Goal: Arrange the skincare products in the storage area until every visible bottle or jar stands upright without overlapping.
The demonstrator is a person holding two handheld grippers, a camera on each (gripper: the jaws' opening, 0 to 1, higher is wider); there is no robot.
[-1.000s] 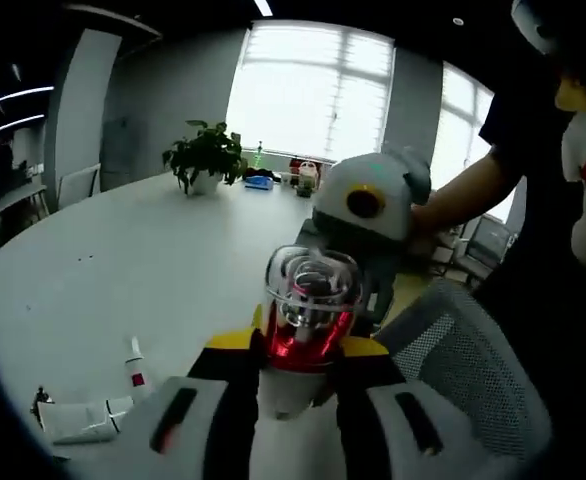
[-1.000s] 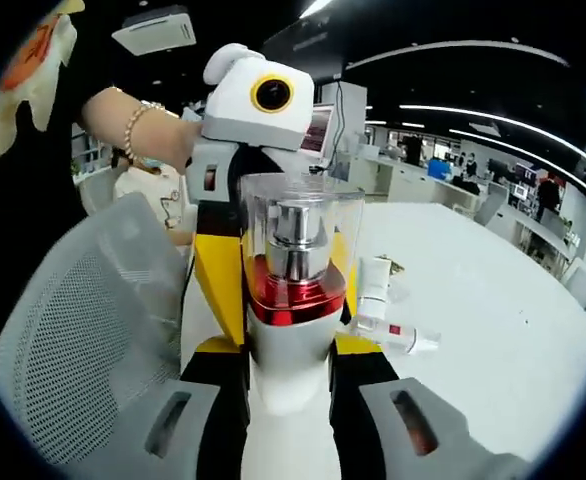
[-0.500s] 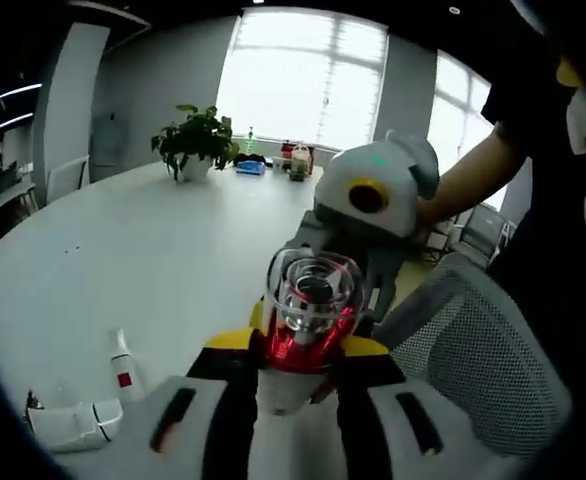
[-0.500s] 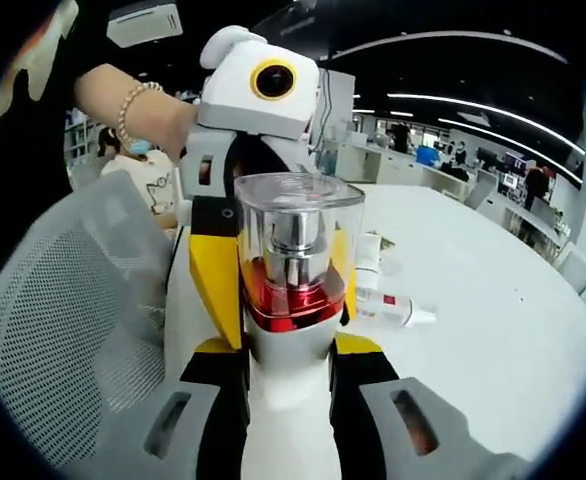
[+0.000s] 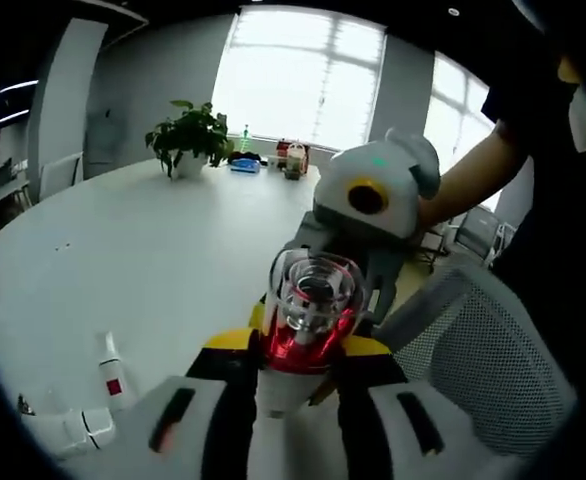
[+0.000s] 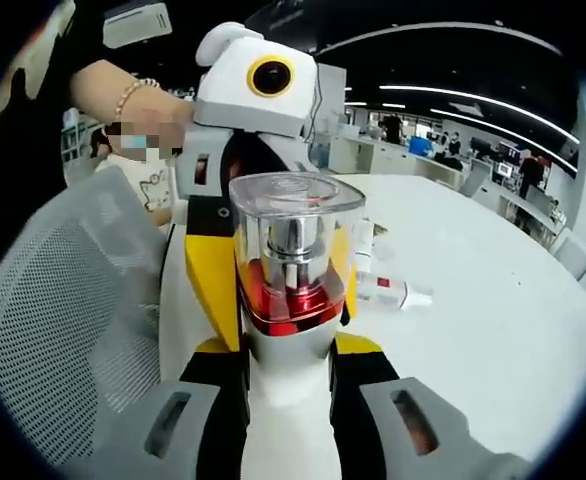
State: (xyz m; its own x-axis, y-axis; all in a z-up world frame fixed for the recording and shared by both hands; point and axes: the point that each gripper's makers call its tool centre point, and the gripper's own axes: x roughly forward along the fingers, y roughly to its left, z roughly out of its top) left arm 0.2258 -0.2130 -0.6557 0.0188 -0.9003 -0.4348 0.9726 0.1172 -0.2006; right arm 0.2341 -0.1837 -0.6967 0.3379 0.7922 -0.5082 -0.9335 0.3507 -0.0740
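A pump bottle (image 5: 308, 310) with a clear cap, red collar and white body is held in the air over the table's edge. My left gripper (image 5: 301, 342) is shut on its lower body, yellow jaws on either side. My right gripper (image 6: 291, 345) is shut on the same bottle (image 6: 295, 260) from the opposite side. The left gripper's white housing (image 6: 258, 95) rises behind the bottle, and the right gripper's housing (image 5: 373, 190) faces me in the left gripper view. A small white bottle with a red label (image 5: 108, 372) (image 6: 393, 292) and a white tube (image 5: 63, 435) (image 6: 365, 240) lie flat on the table.
The white round table (image 5: 143, 250) stretches away, with a potted plant (image 5: 185, 135) and small items at its far side. A grey mesh chair (image 5: 483, 370) (image 6: 63, 330) stands close under the grippers. A person's arm (image 5: 473, 185) holds the right gripper.
The bottle stays gripped by both grippers. Both cameras have shifted slightly, so the lying tube and small bottle sit lower and further left in the left gripper view.
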